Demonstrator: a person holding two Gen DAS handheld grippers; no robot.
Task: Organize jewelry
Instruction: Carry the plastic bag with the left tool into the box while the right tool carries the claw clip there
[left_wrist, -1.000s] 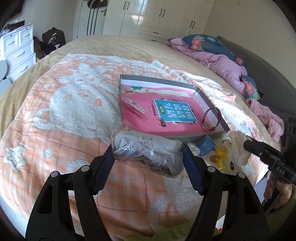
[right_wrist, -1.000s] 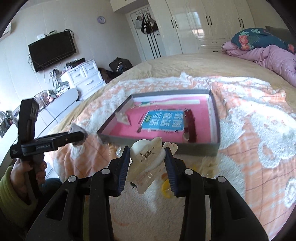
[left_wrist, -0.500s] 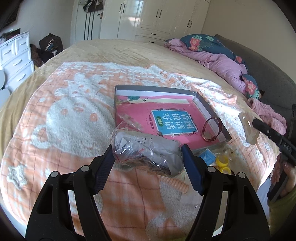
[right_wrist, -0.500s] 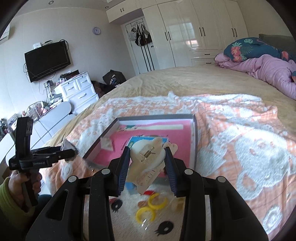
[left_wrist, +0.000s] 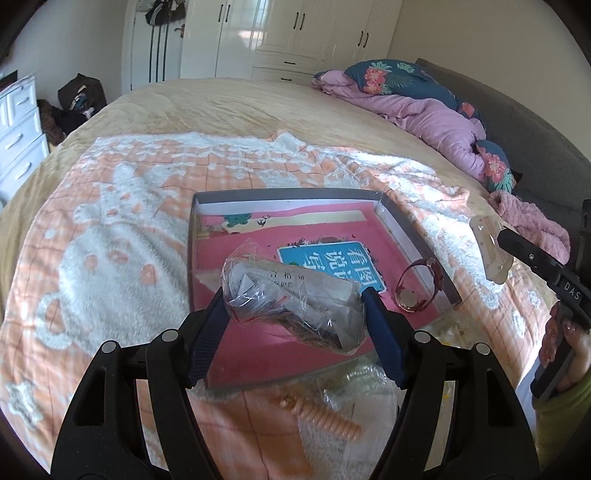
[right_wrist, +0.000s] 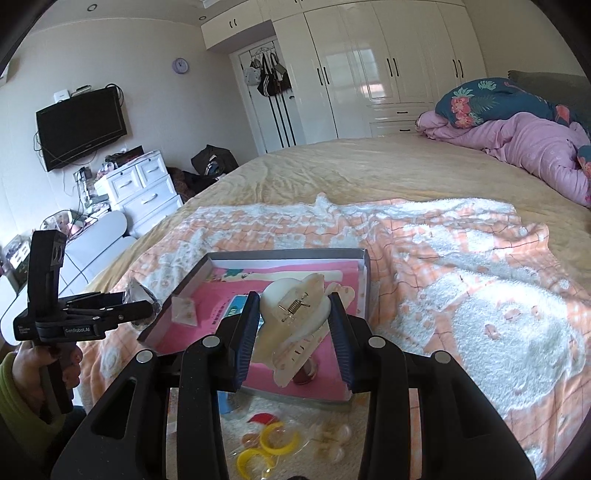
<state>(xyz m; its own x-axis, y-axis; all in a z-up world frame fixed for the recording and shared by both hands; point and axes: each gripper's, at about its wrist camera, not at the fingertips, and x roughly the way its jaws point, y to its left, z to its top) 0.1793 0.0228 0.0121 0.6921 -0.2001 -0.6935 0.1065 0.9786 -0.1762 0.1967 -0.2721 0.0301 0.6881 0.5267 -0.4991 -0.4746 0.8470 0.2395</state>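
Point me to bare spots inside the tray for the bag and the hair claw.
Free: the tray floor along its left wall, and the strip by the far wall. Crowded: the right near corner, where the bracelet leans on the wall. A small packet sits near the left wall. Loose hair ties clutter the blanket in front.

The right gripper (right_wrist: 293, 325) pinches a cream hair claw clip (right_wrist: 291, 314) between its jaws. Beyond and beneath them lies a grey tray (right_wrist: 258, 254); yellow rings (right_wrist: 266, 443) sit below.
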